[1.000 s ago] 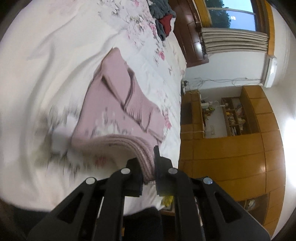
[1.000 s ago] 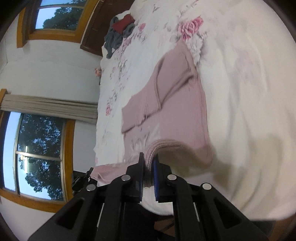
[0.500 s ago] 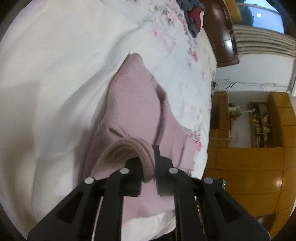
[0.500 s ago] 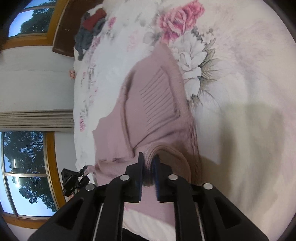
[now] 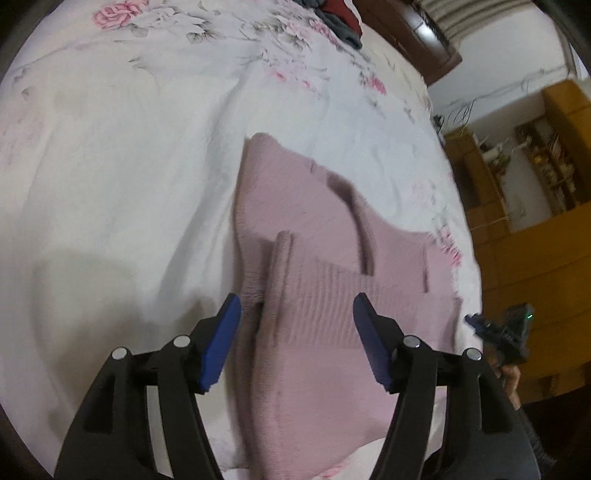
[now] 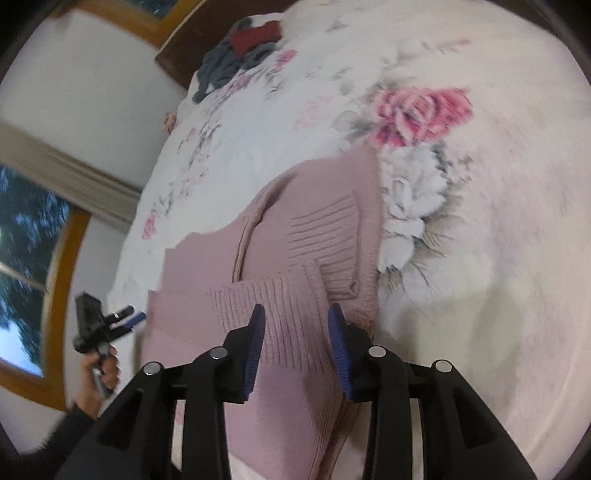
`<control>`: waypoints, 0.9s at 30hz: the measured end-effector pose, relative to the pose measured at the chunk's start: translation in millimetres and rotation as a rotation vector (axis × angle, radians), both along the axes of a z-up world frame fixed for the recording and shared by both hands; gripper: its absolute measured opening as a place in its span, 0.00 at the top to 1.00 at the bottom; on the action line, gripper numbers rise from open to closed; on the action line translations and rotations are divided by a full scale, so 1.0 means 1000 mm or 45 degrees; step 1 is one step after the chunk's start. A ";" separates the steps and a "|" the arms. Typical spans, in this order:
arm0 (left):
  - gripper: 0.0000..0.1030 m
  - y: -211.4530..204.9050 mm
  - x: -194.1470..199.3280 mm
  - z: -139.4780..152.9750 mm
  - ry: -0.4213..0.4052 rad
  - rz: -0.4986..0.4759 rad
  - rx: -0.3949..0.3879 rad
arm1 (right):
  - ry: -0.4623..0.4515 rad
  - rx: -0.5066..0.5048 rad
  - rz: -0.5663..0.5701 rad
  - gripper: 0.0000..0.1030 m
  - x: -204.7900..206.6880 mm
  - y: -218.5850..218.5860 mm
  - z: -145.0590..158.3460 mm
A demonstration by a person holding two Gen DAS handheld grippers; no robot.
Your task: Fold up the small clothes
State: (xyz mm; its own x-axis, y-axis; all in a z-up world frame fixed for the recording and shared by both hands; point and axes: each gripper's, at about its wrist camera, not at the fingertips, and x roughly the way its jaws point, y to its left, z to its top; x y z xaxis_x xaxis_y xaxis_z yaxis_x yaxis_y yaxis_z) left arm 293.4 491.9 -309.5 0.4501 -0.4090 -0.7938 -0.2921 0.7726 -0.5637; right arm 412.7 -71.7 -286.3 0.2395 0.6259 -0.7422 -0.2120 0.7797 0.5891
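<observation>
Blue-padded black fingers of the left tool (image 5: 297, 308) stand wide apart with nothing between them, poised just over the near part of the dusty-pink ribbed knit garment (image 5: 332, 266), which lies folded on the bed directly ahead of the pads. A thick ribbed hem edge of that garment runs away from the tool just inside its left finger, and a folded sleeve crosses farther on. The right tool (image 6: 296, 312) is likewise spread, its pads flanking the ribbed hem panel without pinching it; the knit passes beneath and between them and lies flat ahead. Off to the left of the right tool, the person's hand (image 6: 99, 369) grips the other handle at the bed's edge. Beyond the garment on every side spreads the white bedsheet printed with pink roses and grey leaves (image 6: 480, 221), one large rose lying ahead and to the right of the right tool. Farthest away, a heap of grey and red clothes (image 6: 240, 48) sits near the dark wooden headboard (image 5: 406, 33).
</observation>
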 end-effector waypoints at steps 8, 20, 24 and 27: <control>0.46 -0.018 0.019 -0.008 0.036 -0.131 0.124 | -0.039 -0.120 0.090 0.62 0.013 0.015 -0.013; 0.92 -0.032 0.003 0.011 -0.111 -0.156 0.300 | -0.221 -0.294 0.263 0.84 -0.007 0.037 -0.004; 0.93 -0.037 -0.009 0.028 -0.199 -0.132 0.294 | -0.245 -0.289 0.245 0.92 -0.014 0.036 0.003; 0.93 -0.045 -0.015 0.043 -0.251 -0.139 0.297 | -0.286 -0.285 0.218 0.93 -0.022 0.032 0.016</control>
State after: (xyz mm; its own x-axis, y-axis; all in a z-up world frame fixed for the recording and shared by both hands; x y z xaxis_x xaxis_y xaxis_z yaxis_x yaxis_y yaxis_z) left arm 278.4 447.1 -266.6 0.5683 -0.2803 -0.7736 -0.1034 0.9084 -0.4051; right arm 390.8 -39.7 -270.8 0.3177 0.4987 -0.8065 -0.4553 0.8263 0.3315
